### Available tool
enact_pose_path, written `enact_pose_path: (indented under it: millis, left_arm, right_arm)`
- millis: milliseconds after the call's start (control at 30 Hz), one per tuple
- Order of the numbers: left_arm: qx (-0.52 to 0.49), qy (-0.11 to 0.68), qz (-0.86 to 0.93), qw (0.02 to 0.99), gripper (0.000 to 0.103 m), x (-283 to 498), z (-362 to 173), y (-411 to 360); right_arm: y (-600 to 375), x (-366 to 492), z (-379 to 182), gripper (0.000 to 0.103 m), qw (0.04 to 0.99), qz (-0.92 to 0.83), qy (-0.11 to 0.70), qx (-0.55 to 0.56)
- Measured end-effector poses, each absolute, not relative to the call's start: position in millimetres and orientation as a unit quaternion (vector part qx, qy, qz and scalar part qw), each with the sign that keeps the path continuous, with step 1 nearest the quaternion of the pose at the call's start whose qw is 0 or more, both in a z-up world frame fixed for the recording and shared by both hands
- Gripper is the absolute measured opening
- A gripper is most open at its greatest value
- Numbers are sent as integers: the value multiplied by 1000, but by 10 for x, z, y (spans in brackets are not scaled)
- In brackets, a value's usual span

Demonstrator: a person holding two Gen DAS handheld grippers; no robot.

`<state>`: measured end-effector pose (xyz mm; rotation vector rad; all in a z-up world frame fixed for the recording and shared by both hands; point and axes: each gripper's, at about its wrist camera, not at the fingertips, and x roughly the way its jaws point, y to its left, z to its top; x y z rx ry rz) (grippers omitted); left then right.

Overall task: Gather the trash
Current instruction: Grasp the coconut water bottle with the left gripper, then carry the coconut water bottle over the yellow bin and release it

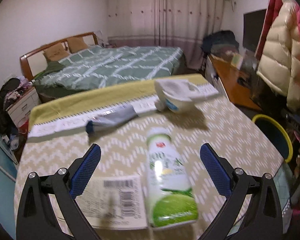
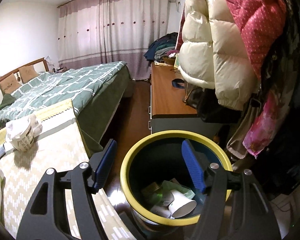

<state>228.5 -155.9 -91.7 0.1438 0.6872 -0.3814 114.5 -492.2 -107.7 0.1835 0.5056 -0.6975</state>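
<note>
Right gripper (image 2: 148, 160) angled over bin (image 2: 130, 160), left gripper (image 1: 150, 156) straddling bottle (image 1: 168, 180)

Left hand-held gripper (image 1: 150, 152) open; right hand-held gripper (image 2: 149, 150) open, angled down.

On the table (image 1: 230, 124), a bottle (image 1: 168, 178) lies nearest, a flat carton (image 1: 118, 198) touching its left. Farther off lie a tube (image 1: 112, 120) and, to its right, a tipped cup (image 1: 176, 98). The bin (image 2: 170, 138) stands right of the table, cups (image 2: 182, 202) inside.
</note>
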Motion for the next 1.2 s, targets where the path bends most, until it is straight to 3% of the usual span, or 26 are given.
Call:
enact_pose_path:
  millis: [433, 500, 567, 633, 1200]
  left_arm:
    - [109, 401, -202, 887, 75, 2311, -1242, -1807]
    - [124, 399, -199, 887, 70, 2289, -1277, -1876]
    - [131, 406, -204, 881, 57, 2288, -1326, -1923]
    - [139, 407, -207, 879, 52, 2278, -1347, -1957]
    - [168, 386, -271, 865, 52, 2015, -1157, -2634]
  right_arm:
    - [-4921, 1138, -1075, 67, 903, -344, 243, 85]
    - [-4921, 1136, -1074, 67, 904, -343, 241, 86]
    - [-4920, 1133, -1074, 67, 904, -342, 241, 87]
    - [-4921, 1127, -1072, 67, 905, -341, 240, 90]
    - [-5142, 798, -1044, 68, 915, -316, 209, 141]
